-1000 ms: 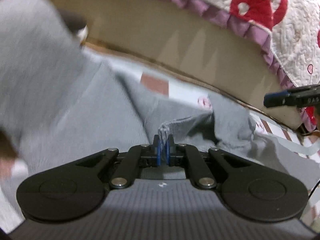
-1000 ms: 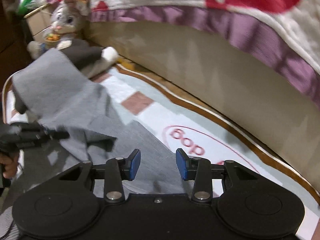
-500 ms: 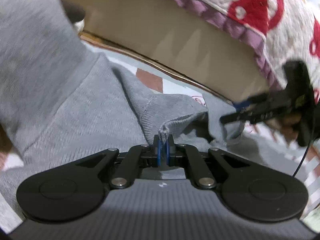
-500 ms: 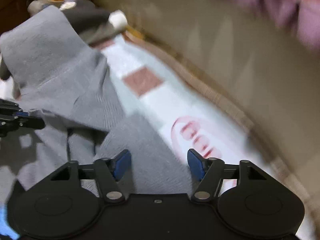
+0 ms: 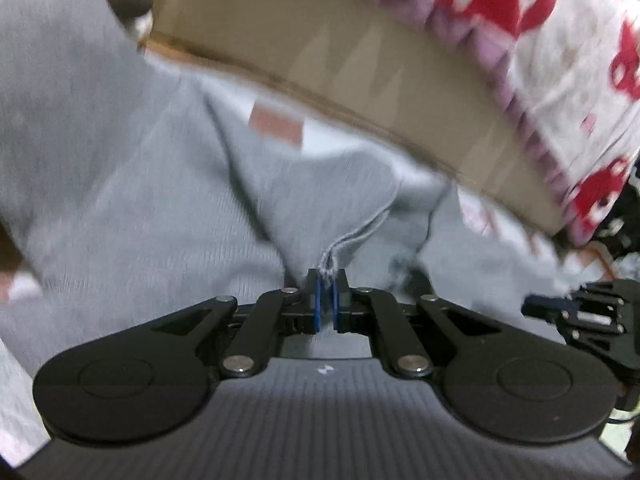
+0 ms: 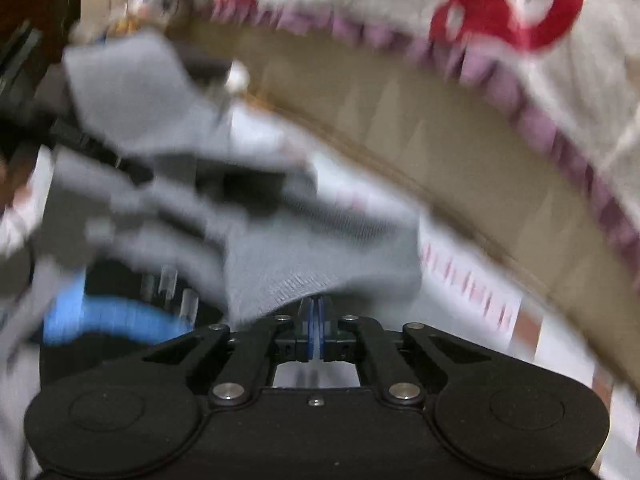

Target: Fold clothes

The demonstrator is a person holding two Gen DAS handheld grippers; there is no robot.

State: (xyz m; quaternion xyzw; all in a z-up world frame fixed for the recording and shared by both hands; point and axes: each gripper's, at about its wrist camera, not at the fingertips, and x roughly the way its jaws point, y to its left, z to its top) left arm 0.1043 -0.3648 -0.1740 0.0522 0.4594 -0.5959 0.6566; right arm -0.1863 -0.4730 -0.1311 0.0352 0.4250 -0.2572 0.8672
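**On the mat: both grippers hold the garment**

On the mat (image 5: 276, 124) lies the grey garment (image 5: 132, 200). The left gripper (image 5: 328, 300) pinches a hem; the right gripper (image 6: 316, 320) has just clamped another edge. Next, likely lift both corners together and fold evenly.

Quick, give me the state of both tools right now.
Left tool: closed, pinching an edge of the grey garment.
Right tool: jaws have just closed, pads together at the garment's edge; whether it grips cloth cannot be told.
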